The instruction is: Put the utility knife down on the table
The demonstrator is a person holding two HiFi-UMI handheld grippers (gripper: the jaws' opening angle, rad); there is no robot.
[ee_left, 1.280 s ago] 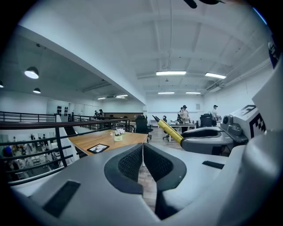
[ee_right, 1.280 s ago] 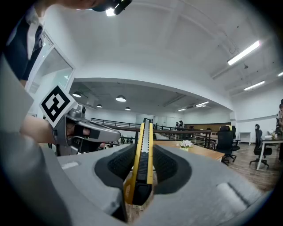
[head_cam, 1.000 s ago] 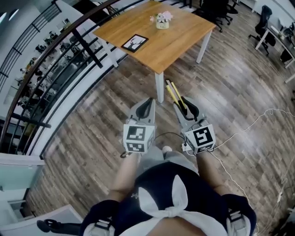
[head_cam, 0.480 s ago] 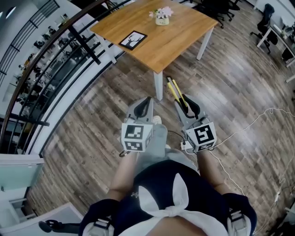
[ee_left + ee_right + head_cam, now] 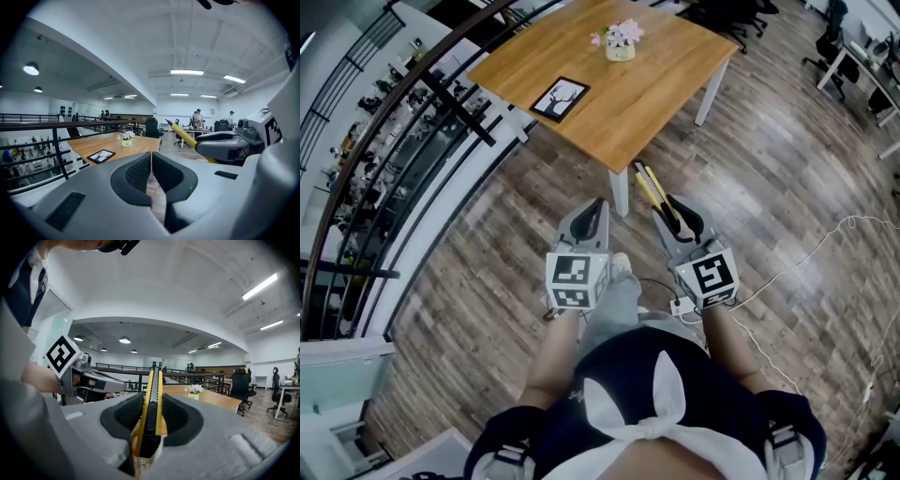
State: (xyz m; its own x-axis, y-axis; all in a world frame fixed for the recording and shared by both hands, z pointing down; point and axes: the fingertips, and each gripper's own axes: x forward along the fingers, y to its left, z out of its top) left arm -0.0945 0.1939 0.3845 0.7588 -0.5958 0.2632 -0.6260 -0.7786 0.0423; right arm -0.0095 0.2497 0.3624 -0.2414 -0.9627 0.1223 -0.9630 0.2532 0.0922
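**Knife held in the air near the wooden bench**

A square light-wood bench (image 5: 628, 94) on white legs stands on grey plank floor (image 5: 469, 281). The right gripper (image 5: 673, 214) has its fingers pinching the slim yellow-black utility knife (image 5: 652, 187) above the floor, near the bench's corner. The left gripper (image 5: 594, 214) has its fingers pressed together, empty.

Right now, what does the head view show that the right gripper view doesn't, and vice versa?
Only the head view: the framed picture on the table and its white leg. Only the right gripper view: the right gripper with its jaws closed on the utility knife, and ceiling lamps. Both: the utility knife, the table, the flower pot and the left gripper.
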